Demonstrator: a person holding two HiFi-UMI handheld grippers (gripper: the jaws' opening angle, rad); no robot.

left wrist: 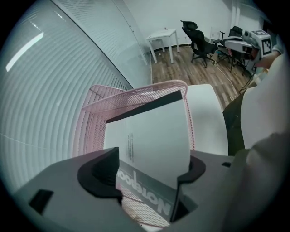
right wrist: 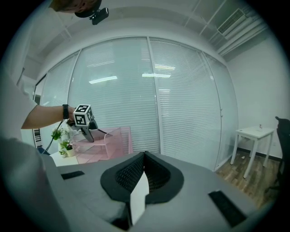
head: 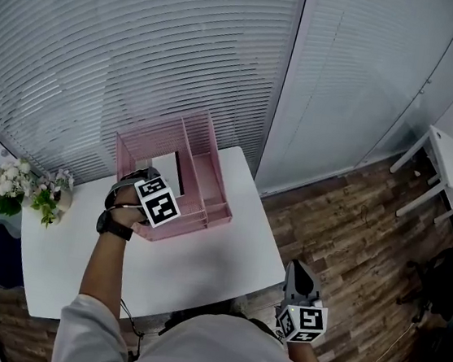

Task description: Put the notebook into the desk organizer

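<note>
The pink mesh desk organizer (head: 210,184) stands at the back of the white table (head: 200,259). The white notebook (left wrist: 154,131) with a grey printed band stands tilted inside the organizer (left wrist: 136,93). My left gripper (left wrist: 147,176) reaches down into it, its jaws open on either side of the notebook's lower end. In the head view the left gripper (head: 138,180) hangs over the organizer's front left compartment, beside the notebook (head: 165,163). My right gripper (head: 301,277) is held low off the table's right corner, shut, with nothing held (right wrist: 144,156). It looks at the organizer (right wrist: 106,142) from afar.
Two small flower pots (head: 27,188) sit at the table's left back corner. Window blinds run right behind the table. A small white side table (head: 449,167) and black office chairs (left wrist: 199,38) stand across the wooden floor to the right.
</note>
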